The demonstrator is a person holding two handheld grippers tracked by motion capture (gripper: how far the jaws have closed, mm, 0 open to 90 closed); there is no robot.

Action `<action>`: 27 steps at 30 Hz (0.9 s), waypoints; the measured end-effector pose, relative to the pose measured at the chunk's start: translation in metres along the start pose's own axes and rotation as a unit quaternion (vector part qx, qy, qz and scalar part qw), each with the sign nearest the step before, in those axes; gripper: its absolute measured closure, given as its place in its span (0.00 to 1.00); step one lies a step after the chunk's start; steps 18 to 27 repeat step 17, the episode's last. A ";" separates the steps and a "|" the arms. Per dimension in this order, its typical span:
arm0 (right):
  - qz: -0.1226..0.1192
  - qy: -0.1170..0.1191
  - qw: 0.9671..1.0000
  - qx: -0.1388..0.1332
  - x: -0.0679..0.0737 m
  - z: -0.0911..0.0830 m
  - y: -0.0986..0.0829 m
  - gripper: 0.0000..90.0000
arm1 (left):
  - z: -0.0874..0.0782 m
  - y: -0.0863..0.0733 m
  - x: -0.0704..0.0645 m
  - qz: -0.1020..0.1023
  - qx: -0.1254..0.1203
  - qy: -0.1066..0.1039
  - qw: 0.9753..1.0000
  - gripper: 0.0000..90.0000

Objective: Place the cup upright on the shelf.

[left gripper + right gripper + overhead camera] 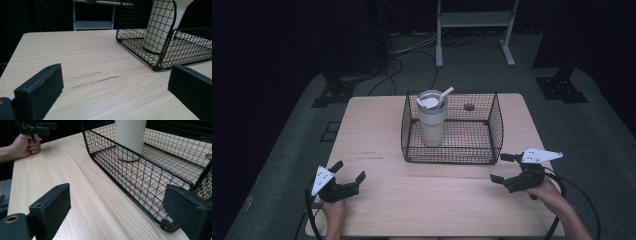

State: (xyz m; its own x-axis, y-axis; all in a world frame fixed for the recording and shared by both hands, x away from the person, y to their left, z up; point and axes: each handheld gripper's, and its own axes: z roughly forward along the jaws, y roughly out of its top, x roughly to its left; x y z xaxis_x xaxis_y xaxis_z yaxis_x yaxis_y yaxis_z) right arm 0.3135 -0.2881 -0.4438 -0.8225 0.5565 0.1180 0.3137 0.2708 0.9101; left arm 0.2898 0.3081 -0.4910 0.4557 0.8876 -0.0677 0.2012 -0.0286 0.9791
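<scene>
both grippers, left and right, rest spread and empty on the table near the basket's front corners, likely poised to reach the cup standing upright inside its left half.

Left gripper rests near the surface's front-left corner, right gripper near its right edge, both fingers spread wide

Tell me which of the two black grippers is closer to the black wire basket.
The right gripper: it sits just off the black wire basket's front corner; the left gripper is farther off.
</scene>
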 end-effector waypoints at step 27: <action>0.004 -0.021 1.000 -0.008 0.015 0.000 -0.024 0.08 | 0.000 0.000 0.000 0.004 0.003 0.002 1.000 0.00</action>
